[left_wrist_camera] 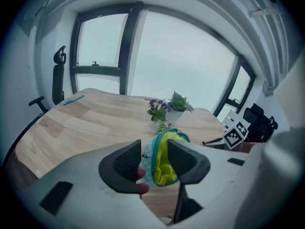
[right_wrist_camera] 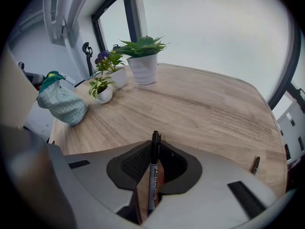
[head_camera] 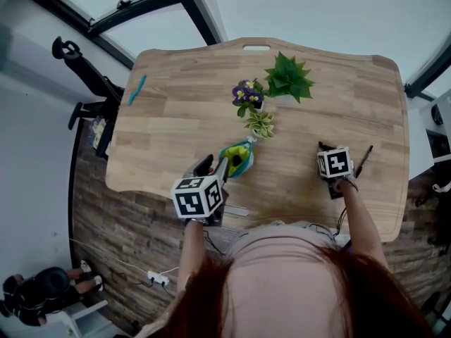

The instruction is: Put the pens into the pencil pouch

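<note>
A teal checked pencil pouch (head_camera: 238, 159) with a yellow lining hangs open-mouthed at the near middle of the wooden table (head_camera: 176, 139). My left gripper (head_camera: 224, 166) is shut on its rim. In the left gripper view the pouch (left_wrist_camera: 164, 159) sits between the two dark pads and a person's fingertip shows beside it. My right gripper (head_camera: 325, 150) is shut on a black marker pen (right_wrist_camera: 153, 175), which stands upright between the jaws. A second dark pen (head_camera: 363, 160) lies on the table just right of that gripper. A teal pen (head_camera: 137, 89) lies at the far left corner.
Three potted plants stand in mid-table: a green one (head_camera: 287, 77), a purple-flowered one (head_camera: 248, 94) and a small variegated one (head_camera: 261, 124) right behind the pouch. An office chair (head_camera: 84, 76) stands off the table's left side. Cables run on the floor.
</note>
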A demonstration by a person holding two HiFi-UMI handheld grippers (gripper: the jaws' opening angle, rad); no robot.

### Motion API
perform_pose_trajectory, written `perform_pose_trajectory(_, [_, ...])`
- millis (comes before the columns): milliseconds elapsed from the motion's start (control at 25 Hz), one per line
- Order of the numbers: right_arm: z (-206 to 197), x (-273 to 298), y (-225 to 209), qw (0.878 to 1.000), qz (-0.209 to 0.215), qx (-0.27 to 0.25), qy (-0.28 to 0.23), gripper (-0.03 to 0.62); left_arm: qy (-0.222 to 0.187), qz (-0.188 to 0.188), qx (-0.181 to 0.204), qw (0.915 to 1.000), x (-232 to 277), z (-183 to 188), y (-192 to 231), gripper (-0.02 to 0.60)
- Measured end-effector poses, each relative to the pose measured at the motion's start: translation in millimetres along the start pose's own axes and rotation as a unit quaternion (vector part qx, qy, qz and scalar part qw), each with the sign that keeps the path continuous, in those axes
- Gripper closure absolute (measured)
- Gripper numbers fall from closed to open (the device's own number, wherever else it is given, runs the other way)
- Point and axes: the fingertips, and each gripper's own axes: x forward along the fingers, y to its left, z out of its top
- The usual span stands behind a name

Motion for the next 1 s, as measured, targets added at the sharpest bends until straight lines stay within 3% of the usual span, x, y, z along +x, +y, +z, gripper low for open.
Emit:
perform_pose_trajectory(280, [9.2, -15.4, -1.0, 0.999, 0.003, 0.015, -0.029, 0.542, 0.024, -0.021, 0.004, 0.9995, 14.2, -7.4, -6.2, 0.462])
perform_pose_trajectory(400, [14.0, -24.6, 1.5, 0.998, 0.010, 0.032, -0.045, 0.542, 0.020, -0.018, -0.005, 0.9996, 16.8, -7.9, -7.5, 0.543])
perform_pose_trajectory(480, [18.2, -32.1, 3.8, 0.997, 0.015, 0.043, -0.059, 0.542, 0.022, -0.024, -0.013, 0.9994, 18.9, -8.8, -11.5, 0.566])
perform_pose_trajectory(760, [32.6, -62.6, 11.6, 0.990, 0.034, 0.080, -0.111, 0.542, -0.003, -0.091, -0.079, 0.9927, 19.7, 6.4, -43.2, 0.571])
perform_pose_trajectory(1000, [46.3, -92.4, 9.4, 0.978, 0.048, 0.127, -0.158, 0.542, -0.008, -0.136, -0.089, 0.9866, 24.4, 16.8, -71.4, 0.571])
